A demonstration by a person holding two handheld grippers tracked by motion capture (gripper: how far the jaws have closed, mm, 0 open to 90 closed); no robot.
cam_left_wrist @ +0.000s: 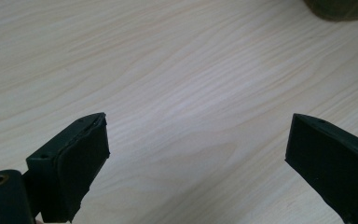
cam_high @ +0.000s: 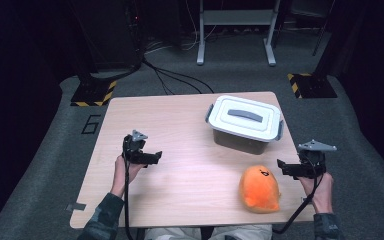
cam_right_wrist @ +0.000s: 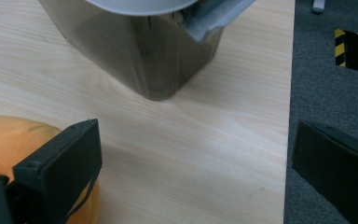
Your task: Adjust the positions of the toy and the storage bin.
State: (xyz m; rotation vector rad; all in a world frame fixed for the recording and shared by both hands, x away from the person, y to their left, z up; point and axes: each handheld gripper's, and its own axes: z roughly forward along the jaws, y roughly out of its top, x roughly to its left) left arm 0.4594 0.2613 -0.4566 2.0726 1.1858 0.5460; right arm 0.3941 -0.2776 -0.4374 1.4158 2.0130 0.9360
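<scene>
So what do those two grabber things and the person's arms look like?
Both are black. The left gripper and right gripper each have two chunky flat jaws, a grey three-cornered plate on top and a black cable trailing back. The left sleeve is a dark camouflage pattern; the right cuff looks similar.

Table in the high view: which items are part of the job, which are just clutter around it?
In play: orange plush toy, beside the right gripper; lidded storage box; left gripper, open over bare table.

Lying about: floor cables, striped stand bases, metal frame.
</scene>
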